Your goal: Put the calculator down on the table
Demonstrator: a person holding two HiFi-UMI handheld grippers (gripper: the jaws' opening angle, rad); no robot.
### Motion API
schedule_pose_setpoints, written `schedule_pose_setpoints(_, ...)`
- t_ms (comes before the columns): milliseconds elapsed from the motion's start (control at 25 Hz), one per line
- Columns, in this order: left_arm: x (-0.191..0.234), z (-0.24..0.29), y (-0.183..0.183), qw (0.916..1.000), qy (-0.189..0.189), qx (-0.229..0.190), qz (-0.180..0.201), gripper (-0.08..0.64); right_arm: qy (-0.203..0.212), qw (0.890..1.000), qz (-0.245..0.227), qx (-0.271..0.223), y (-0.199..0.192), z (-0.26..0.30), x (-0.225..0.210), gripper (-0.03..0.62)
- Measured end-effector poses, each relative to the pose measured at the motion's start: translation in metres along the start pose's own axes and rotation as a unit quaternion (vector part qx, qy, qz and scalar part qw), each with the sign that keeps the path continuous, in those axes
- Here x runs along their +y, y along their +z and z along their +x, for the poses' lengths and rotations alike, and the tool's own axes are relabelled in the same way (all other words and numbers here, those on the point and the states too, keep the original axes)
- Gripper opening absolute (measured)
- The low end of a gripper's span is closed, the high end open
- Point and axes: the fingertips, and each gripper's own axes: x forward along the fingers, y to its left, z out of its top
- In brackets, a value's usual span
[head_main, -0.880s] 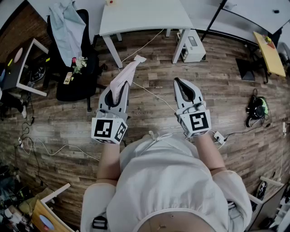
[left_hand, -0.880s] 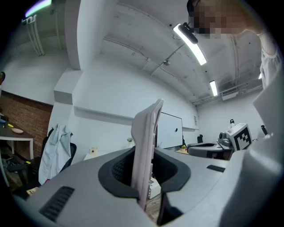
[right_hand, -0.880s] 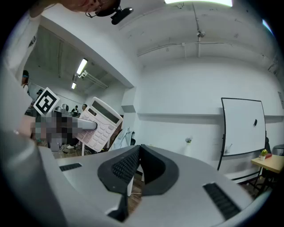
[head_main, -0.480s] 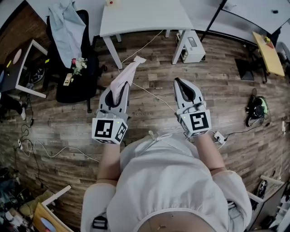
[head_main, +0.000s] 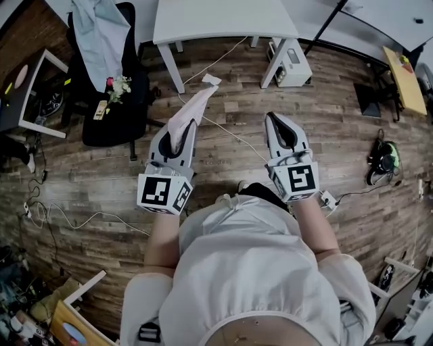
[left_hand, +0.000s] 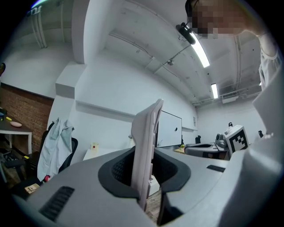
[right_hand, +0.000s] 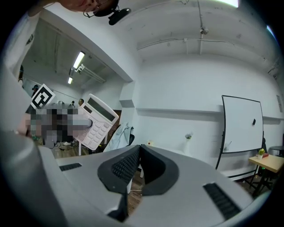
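Barely shifted, left tongs (head_main: 181, 128) clamp a pale, perhaps pinkish calculator (head_main: 193, 107) (right tongs (head_main: 276, 117) closed, empty).

The calculator (head_main: 188, 116) was smooth, pale plastic. The left tool (head_main: 179, 132) and right tool (head_main: 281, 121) had matt grey plastic shells and ribbed black pads (right_hand: 125, 166). Below the smooth white table (head_main: 223, 17) lay a matt, grainy wood floor (head_main: 325, 101); left of the table hung soft pale-blue cloth (head_main: 101, 34).

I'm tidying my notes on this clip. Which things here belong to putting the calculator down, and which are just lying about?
In the job: calculator, left tool shut on it, white table.

Lying about: black chair, pale garment draped on it, flowers, loose cable on the floor.
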Motion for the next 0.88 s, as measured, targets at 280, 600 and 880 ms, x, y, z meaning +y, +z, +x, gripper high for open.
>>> schedule_pose_setpoints(280,0.037,0.037,-0.022,0.9994,0.025,0.021,-0.009,0.094,0.016,1.0,0.01,0.015,-0.024,0.056,-0.02,0.005)
schedule_pose_setpoints(600,0.065,0.141,-0.027,0.9978,0.058,0.031,0.005,0.094,0.038,0.999,0.016,0.011,-0.038,0.152,-0.098,0.006)
schedule_pose_setpoints(880,0.091,0.27,-0.022,0.9966,0.075,0.034,-0.003,0.094,0.039,0.999,0.017,0.025,-0.044,0.253,-0.201,0.006)
